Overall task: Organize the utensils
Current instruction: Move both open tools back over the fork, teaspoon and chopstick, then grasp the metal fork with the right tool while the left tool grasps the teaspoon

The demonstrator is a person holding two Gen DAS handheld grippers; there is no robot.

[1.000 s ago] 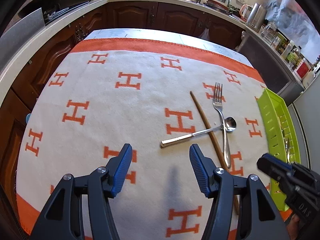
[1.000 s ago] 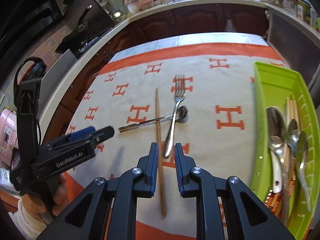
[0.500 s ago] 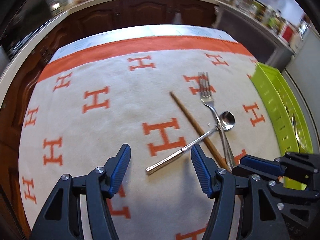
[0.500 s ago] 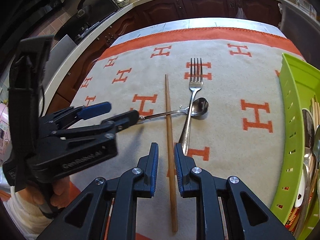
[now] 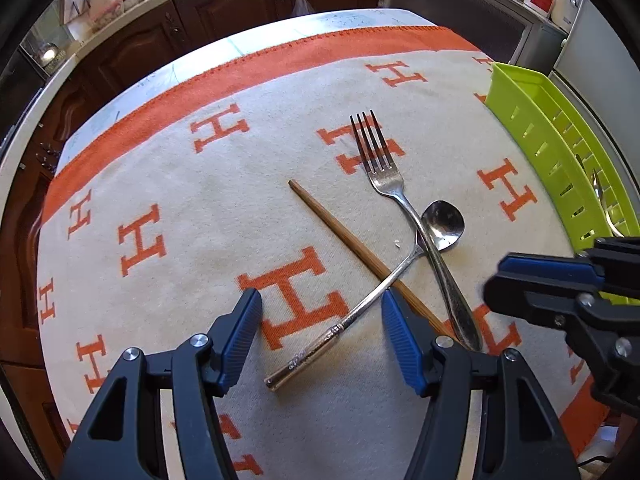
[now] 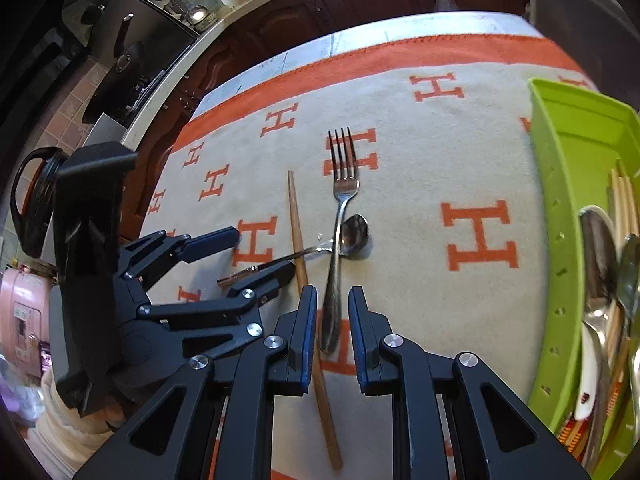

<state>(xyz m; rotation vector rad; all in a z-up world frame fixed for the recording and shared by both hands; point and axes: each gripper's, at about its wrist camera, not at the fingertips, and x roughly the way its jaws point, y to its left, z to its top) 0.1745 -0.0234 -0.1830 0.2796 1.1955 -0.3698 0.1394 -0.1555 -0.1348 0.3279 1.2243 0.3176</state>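
Three loose utensils sit crossed on the cream and orange blanket (image 5: 168, 184): a fork (image 6: 340, 236), a spoon (image 5: 372, 296) and a single wooden chopstick (image 6: 308, 312).

Left gripper (image 5: 321, 340) has its jaws spread wide, nothing pinched. The spoon's handle end lies right in the gap between its blue pads (image 5: 240, 336), but they aren't pressing on it. From that gripper, the spoon runs forward and to the right up to its bowl; the chopstick passes under the handle just beside the right-hand pad, and the fork lies a bit further right with its tines pointing away.

Right gripper (image 6: 333, 332) has its jaws only narrowly apart and isn't clamped on anything either. The fork's handle end sits just ahead of the gap, close to the fingertips, and I can't tell whether it's touching. The chopstick passes under the left finger (image 6: 300, 344) of that gripper and on toward the camera.

Green plastic tray (image 6: 560, 168) is well off to the right of the right gripper, already holding several spoons (image 6: 596, 264) and pale chopsticks (image 6: 624, 200). The left gripper shows up at the left of the right wrist view, with a cream sleeve (image 6: 68, 420) below it.
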